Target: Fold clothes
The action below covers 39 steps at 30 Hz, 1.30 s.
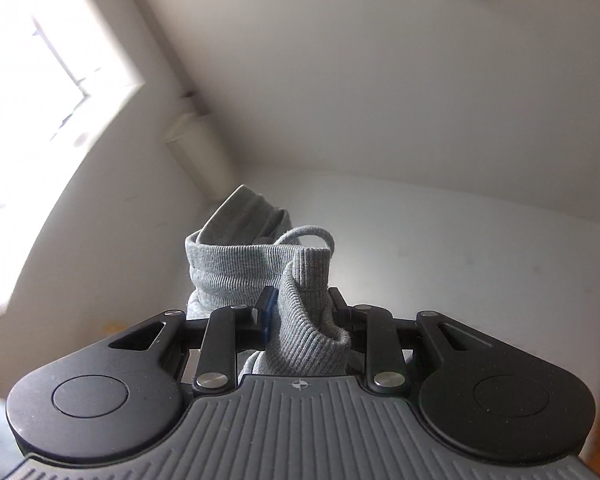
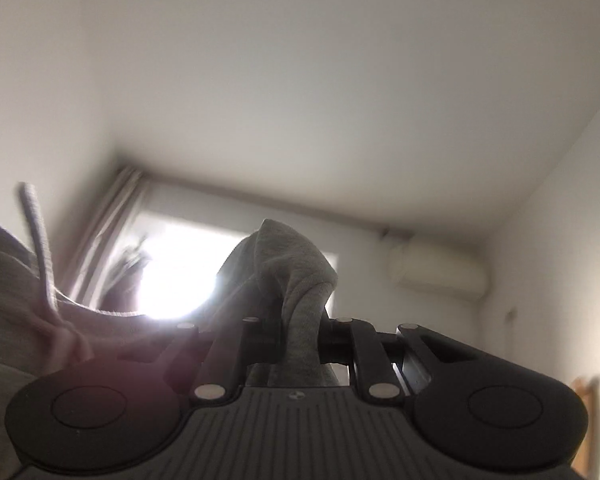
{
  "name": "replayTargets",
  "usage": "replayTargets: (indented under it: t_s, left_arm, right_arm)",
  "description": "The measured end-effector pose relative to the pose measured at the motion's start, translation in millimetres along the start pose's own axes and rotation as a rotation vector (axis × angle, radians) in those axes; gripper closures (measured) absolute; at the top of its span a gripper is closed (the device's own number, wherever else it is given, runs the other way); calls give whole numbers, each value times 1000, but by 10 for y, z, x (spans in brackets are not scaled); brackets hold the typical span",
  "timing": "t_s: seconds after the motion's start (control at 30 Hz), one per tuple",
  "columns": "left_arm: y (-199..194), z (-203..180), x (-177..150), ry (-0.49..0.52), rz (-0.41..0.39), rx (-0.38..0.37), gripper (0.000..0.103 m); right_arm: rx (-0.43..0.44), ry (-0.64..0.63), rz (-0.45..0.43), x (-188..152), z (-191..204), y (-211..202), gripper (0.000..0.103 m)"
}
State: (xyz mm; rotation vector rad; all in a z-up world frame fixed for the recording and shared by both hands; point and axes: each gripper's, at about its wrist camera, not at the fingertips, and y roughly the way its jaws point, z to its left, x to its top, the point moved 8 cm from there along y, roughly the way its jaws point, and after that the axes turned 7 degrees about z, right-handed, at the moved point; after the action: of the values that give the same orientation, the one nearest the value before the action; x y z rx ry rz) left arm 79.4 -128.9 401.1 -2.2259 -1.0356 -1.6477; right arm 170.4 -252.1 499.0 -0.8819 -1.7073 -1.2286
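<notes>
Both tools point at the ceiling — the left tool point(image 1: 300, 308) pinches the grey garment's point(image 1: 260, 264) ribbed hem, the right tool point(image 2: 300, 340) seemingly clamps plain grey cloth.

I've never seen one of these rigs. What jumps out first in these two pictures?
Grey cloth: the left claw is shut on the ribbed edge of a grey garment, right in the middle of its view, and the right claw pinches plain grey fabric likewise. Both cameras tilt up at the ceiling, with a glaring window behind the right claw.

Left tongs point(image 1: 300, 304) clamp grey ribbed garment point(image 1: 256, 268) overhead.
</notes>
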Motion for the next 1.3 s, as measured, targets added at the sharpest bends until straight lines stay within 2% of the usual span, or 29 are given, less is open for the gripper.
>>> replayTargets:
  t_s: [0.2,0.33,0.43,0.47,0.53,0.63,0.7,0.8,0.83,0.93,1.03,1.07,1.1,1.17,1.3]
  left_arm:
    - [-937,1200,-1043,-66,98,320,78]
    - [-1716,1858,-1785,-133,167,492,78]
    - [-2217,2345,-2223,-215,206,630,78]
    - [-2392,2461,-2309,-230,214,677,78]
    - [-2771,2693,-2278,-252,232,769,78]
    - [-3091,3203,-2295,-308,232,889,78]
    - [-3361,3227,-2212,-325,231,975,78]
    - [-3808,3275,-2400,-378,229,1047,77]
    - [-3913,3297,-2471,-393,234,1065,76]
    - [-4135,3379,-2741,-445,270,1130,63]
    - [-4366,3448,-2948,-549,237,1158,55]
    - [-4432,3447,-2965,-573,208,1150,51]
    - [-4500,3428,-2974,-594,176,1142,47]
    - [-4618,3387,-2980,-622,144,1148,45]
    - [-4787,3278,-3000,-636,147,1164,44]
  right_arm:
    - [238,70,262,-1600,1061,338,89]
    - [378,26,399,-2254,1941,235,89]
    - [482,-12,499,-2709,2594,134,89]
    - [516,-25,533,-2860,2809,97,90]
    - [586,-50,600,-3160,3236,19,90]
    - [689,-89,700,-3606,3867,-109,90]
    - [758,-115,767,-3899,4281,-199,90]
    - [850,-158,862,-4325,4820,-311,90]
    - [868,-177,889,-4457,4922,-314,90]
    - [919,-226,981,-4863,5208,-333,88]
    - [918,-291,1132,-5379,5351,-363,73]
    - [894,-311,1153,-5503,5361,-353,62]
    - [871,-293,1166,-5552,5313,-307,52]
    - [829,-227,1192,-5603,5173,-195,38]
    - [724,22,1254,-5582,4726,144,36]
